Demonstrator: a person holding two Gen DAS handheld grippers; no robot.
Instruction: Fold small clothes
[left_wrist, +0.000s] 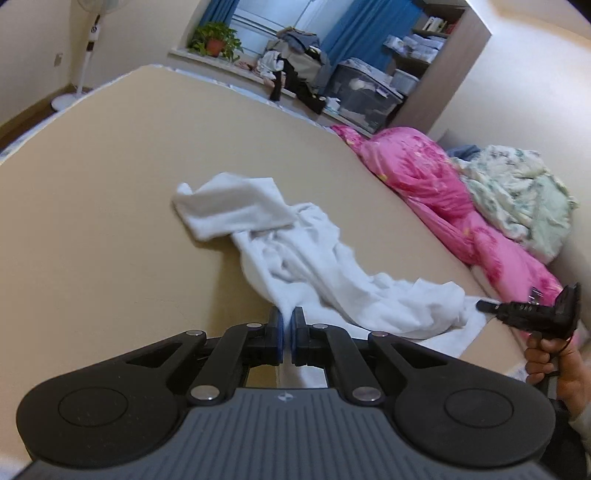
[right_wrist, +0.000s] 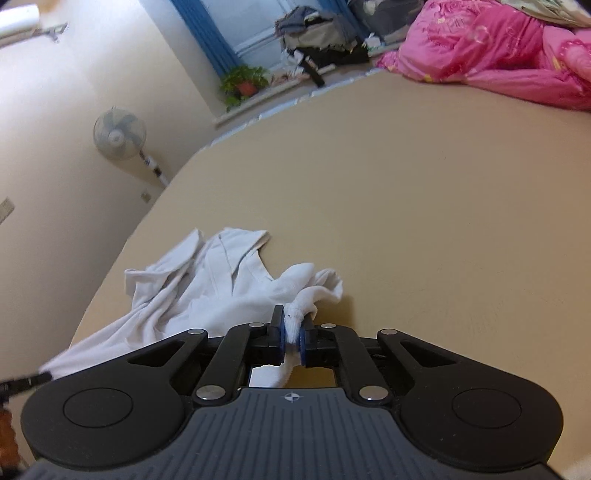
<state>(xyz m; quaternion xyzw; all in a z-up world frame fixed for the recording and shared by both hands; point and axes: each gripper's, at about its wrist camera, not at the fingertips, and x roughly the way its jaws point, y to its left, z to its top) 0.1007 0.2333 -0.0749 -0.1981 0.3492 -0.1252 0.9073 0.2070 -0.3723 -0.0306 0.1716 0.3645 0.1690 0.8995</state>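
The white garment (left_wrist: 306, 266) lies crumpled on the tan bed surface (left_wrist: 110, 206), stretched between both grippers. Left gripper (left_wrist: 287, 325): jaws clenched on one garment edge, cloth trailing toward 12 o'clock. Right gripper (right_wrist: 291, 328): jaws clenched on a bunched fold, the collar lying at 11 o'clock. Pink quilt (left_wrist: 436, 184) sits at 2 o'clock

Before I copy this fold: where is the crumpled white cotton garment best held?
At two outer corners, from the near edge. The crumpled white cotton garment lies bunched on the tan bed surface, so its ends are easiest to reach. The left hand-held gripper and right hand-held gripper each pinch one.
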